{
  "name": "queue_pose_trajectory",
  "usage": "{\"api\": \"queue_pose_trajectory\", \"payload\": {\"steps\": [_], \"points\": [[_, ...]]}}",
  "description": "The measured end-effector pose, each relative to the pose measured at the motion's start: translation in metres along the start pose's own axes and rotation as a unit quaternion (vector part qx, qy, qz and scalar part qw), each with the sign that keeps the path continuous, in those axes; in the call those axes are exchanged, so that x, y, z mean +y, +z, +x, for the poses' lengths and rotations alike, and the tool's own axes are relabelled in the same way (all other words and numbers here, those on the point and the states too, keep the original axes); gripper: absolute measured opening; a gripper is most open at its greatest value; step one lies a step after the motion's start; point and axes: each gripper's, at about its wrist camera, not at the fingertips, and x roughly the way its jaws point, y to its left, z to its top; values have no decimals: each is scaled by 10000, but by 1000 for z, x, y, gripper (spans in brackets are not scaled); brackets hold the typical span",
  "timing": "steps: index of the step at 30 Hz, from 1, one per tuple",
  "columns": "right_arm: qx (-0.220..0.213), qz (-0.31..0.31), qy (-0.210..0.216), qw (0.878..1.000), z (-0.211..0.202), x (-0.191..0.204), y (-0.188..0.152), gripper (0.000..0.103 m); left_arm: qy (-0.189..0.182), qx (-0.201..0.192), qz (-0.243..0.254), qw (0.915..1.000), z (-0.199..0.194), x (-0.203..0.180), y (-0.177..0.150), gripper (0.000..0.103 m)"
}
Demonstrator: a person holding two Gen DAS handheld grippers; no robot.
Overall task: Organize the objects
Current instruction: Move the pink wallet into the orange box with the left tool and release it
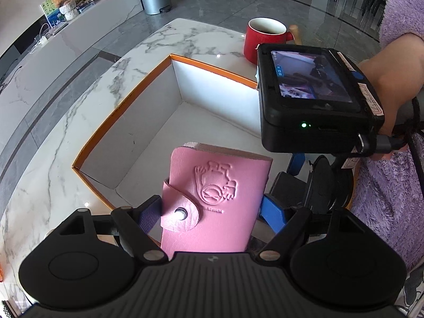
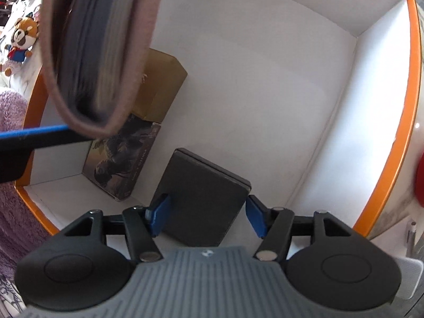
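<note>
A pink wallet (image 1: 214, 201) is held tight between the closed jaws of the left gripper (image 1: 209, 212), above the box (image 1: 127, 100). The jaws of the right gripper (image 2: 206, 214) are spread open inside the box, around a black case (image 2: 204, 198) lying on the box floor. A picture carton (image 2: 124, 164) is seen in the box corner. A red mug (image 1: 265, 39) is seen behind the box.

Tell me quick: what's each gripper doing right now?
Left gripper: shut on the pink card holder.
Right gripper: around the black box; grip cannot be told.
</note>
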Motion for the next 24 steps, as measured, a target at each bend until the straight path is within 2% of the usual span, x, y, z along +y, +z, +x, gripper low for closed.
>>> {"api": "queue_pose_trajectory", "payload": {"steps": [2,10,14,17,21,24], "points": [[-59,193,182,9996,1,-5,-2,65,-21,-14,-3,10000,0,1,0,95],[-293,559,622,9961,-1,-11,-8,45,-44,-30,-5,10000,2,1,-1,95],[-366,639,593,9955,-2,-10,-9,44,-61,-5,-24,10000,4,-1,-1,95],[-536,518,467,9961,-13,-7,-14,45,-123,-5,-236,9996,4,0,0,95],[-1172,306,226,9924,-59,-5,-32,44,-381,-25,-796,9961,3,3,1,95],[-1742,195,-353,9839,-97,-5,-52,44,-465,6,-1181,9919,7,-1,4,95]]}}
